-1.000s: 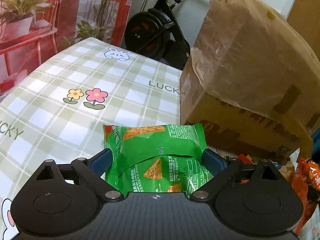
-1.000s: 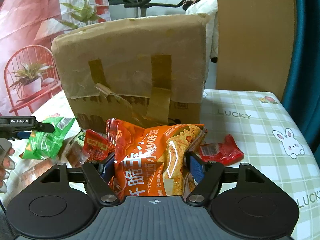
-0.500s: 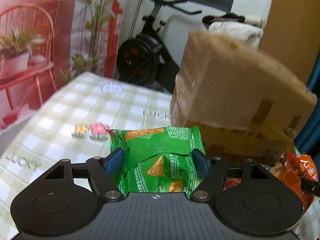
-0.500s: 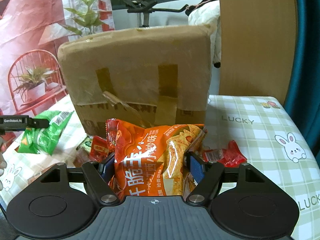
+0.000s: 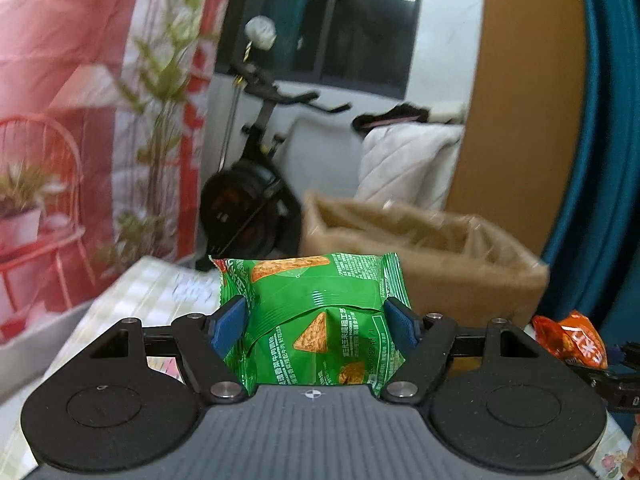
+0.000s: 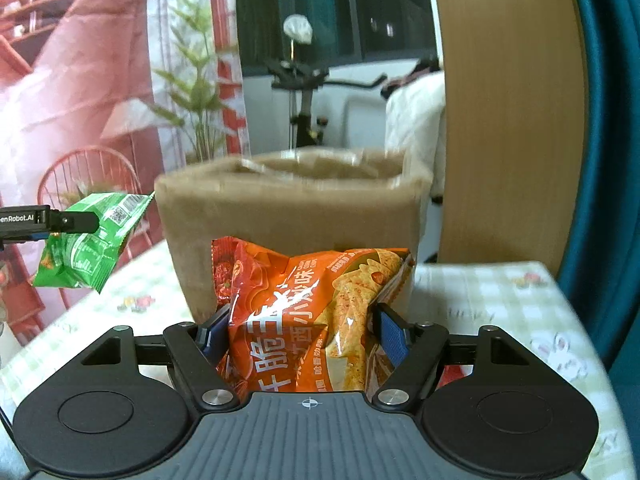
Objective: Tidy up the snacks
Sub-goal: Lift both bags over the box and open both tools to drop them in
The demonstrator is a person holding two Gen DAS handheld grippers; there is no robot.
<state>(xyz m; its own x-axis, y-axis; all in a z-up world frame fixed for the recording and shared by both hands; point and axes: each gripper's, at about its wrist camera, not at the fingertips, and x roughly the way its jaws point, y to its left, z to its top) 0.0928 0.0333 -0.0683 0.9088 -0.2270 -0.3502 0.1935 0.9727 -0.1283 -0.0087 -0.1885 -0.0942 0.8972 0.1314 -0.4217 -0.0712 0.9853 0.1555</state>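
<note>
My left gripper is shut on a green snack packet, its blue pads pressing both sides; the packet hangs in the air above the table. The same green snack packet shows at the left of the right wrist view, held by the left gripper's fingertips. My right gripper is shut on an orange snack packet, raised off the table. That orange snack packet peeks in at the right of the left wrist view. An open-topped cardboard box stands just behind both packets, its rim about level with them.
The table carries a green-and-white checked cloth with rabbit and flower prints. A red wrapper lies under my right gripper. Beyond the table stand an exercise bike, a wooden panel and a red printed backdrop.
Both grippers have risen with their packets, from table level up to the box's rim. The left gripper's jaws closed in on the green packet and lifted it off the cloth.
</note>
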